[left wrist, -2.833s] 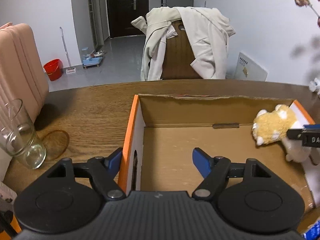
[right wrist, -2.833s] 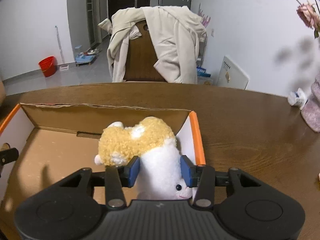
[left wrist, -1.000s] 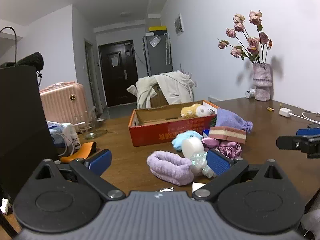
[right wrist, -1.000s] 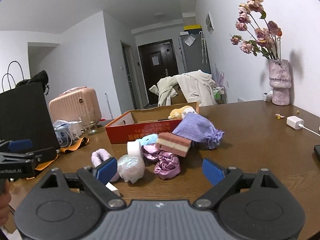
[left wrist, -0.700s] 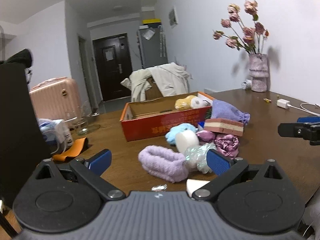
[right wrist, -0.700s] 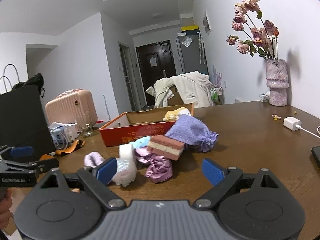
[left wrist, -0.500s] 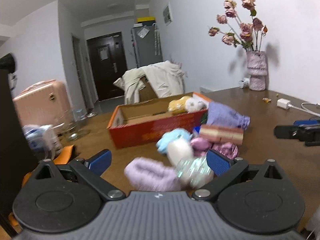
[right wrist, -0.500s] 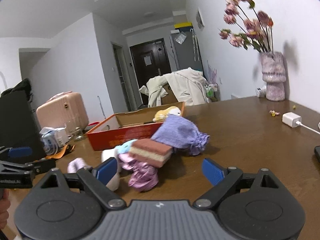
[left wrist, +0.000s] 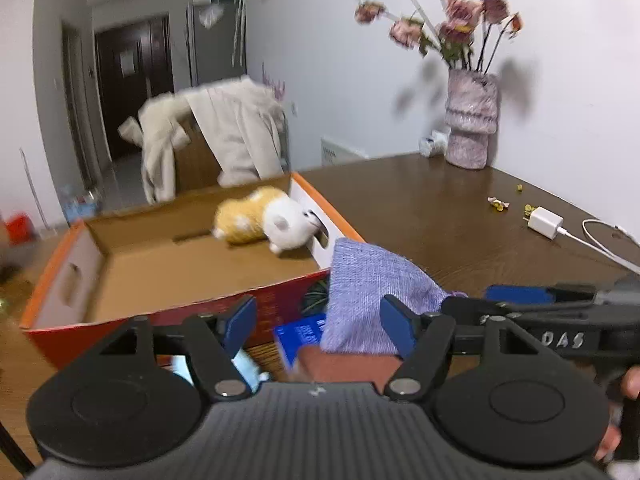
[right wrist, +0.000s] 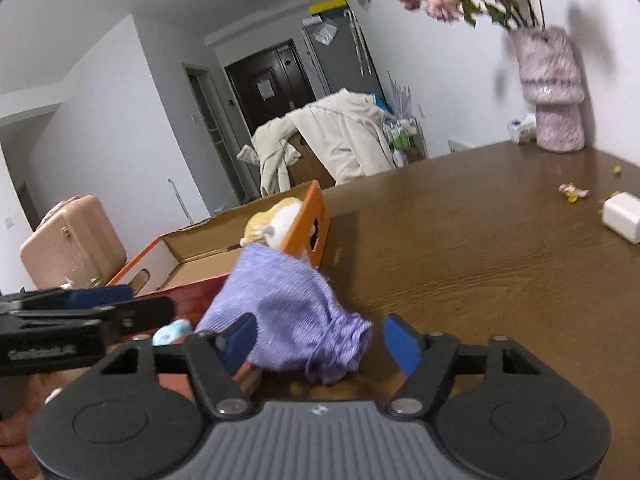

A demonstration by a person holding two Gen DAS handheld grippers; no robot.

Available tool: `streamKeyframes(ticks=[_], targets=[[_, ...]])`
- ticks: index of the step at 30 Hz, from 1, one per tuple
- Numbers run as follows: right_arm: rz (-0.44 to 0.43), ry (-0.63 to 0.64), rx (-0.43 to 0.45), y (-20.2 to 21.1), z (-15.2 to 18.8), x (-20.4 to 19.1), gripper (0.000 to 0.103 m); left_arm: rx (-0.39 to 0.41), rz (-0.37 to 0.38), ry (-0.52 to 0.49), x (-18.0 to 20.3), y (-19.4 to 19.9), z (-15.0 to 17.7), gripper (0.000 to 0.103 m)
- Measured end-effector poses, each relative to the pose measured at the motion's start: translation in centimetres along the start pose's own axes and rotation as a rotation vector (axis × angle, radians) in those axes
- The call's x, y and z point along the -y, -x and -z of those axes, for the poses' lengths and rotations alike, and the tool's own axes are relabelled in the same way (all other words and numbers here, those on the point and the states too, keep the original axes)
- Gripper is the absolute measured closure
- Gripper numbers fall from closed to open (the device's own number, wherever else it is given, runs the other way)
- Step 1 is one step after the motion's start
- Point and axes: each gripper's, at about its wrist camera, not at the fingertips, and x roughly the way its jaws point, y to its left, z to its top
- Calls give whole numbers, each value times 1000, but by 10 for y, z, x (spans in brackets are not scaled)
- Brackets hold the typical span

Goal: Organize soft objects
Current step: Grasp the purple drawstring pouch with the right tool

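Observation:
A purple knit pouch [left wrist: 370, 280] lies on the table against the near right corner of the orange cardboard box [left wrist: 60, 276]. A yellow and white plush toy [left wrist: 260, 220] lies inside the box at its far right. My left gripper [left wrist: 318, 322] is open just in front of the pouch. My right gripper [right wrist: 320, 340] is open with the pouch [right wrist: 288, 312] between its fingers, not pinched. The plush [right wrist: 276, 220] and box [right wrist: 308, 212] show behind it. A pink sponge block [left wrist: 340, 364] and a blue packet [left wrist: 302, 334] lie under the left gripper.
A vase of dried roses [left wrist: 472, 120] stands at the table's far right. A white charger with cable [left wrist: 546, 222] lies on the right. A chair draped with a cream jacket [left wrist: 224, 136] is behind the box. A pink suitcase [right wrist: 68, 240] stands at the left.
Both grippers have moved forward to the pile beside the box. The purple pouch now sits between the right gripper's fingers. The frames are blurred from motion.

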Motion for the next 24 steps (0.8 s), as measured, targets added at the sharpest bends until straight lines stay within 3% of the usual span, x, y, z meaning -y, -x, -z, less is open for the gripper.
streamKeyframes(ticks=[2, 3, 5, 8, 10, 13, 15, 16, 17, 18, 24], targets=[[8, -2, -12, -11, -2, 2, 54, -37, 59, 23, -4, -18, -3, 37], [12, 3, -13, -14, -2, 2, 58, -51, 76, 36, -4, -23, -3, 41], [16, -10, -13, -19, -2, 5, 75, -101, 111, 72, -9, -36, -2, 51], [24, -29, -22, -21, -1, 10, 82, -164, 161, 136, -16, -48, 1, 68], [49, -43, -35, -24, 1, 13, 79, -162, 166, 142, -17, -47, 3, 75], [24, -76, -27, -25, 1, 18, 61, -162, 183, 143, -17, -44, 4, 84], [-28, -86, -24, -24, 2, 17, 66, -157, 199, 140, -16, -42, 5, 91], [-26, -83, -21, -24, 2, 15, 75, -154, 200, 138, -15, -41, 5, 93], [-10, -71, -19, -24, 1, 13, 93, -152, 197, 135, -14, -39, 4, 94], [5, -65, -15, -23, 1, 12, 99, -146, 197, 133, -13, -36, 4, 95], [-20, -35, 82, 27, -8, -10, 100, -48, 222, 94, -3, 21, -10, 96]])
